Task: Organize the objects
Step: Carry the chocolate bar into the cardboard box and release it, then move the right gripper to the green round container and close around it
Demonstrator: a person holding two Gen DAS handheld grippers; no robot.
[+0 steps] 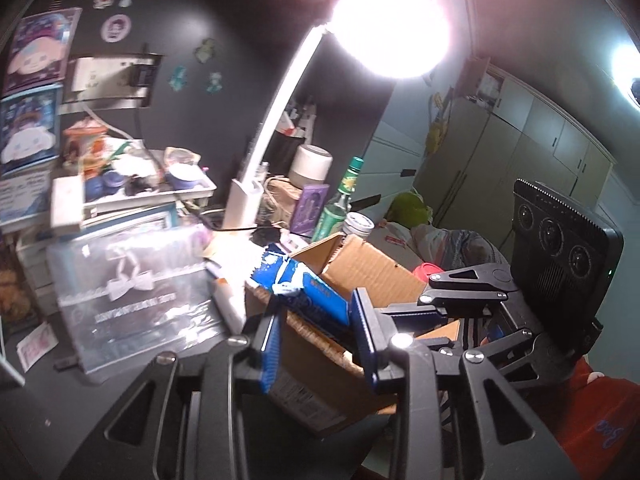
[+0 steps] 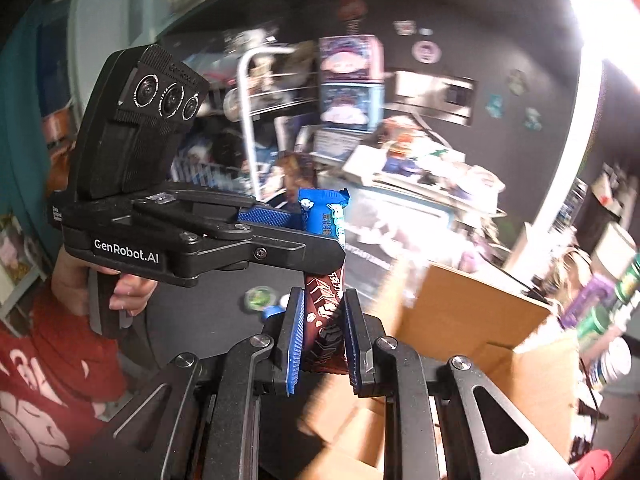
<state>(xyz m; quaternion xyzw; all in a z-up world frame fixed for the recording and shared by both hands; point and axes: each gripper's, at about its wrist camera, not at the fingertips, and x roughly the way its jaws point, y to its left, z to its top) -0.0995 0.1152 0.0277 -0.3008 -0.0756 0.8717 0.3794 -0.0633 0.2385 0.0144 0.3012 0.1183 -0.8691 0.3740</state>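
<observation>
My left gripper [image 1: 318,330] is shut on a blue snack packet [image 1: 308,292], which sticks out over the near wall of an open cardboard box [image 1: 372,270]. It also shows in the right wrist view [image 2: 288,220], with the blue packet [image 2: 326,210] in its jaws. My right gripper [image 2: 322,330] is shut on a brown snack packet [image 2: 326,320], held upright just left of the cardboard box [image 2: 476,320]. The right gripper's body [image 1: 468,284] shows at the right of the left wrist view, above the box.
A white desk lamp [image 1: 256,168] stands behind the box, very bright. A green bottle [image 1: 340,200], a white jar [image 1: 358,222] and a purple box [image 1: 308,208] stand at the back. A clear pouch with a white bow [image 1: 132,288] lies left. Cluttered trays [image 1: 140,192] sit far left.
</observation>
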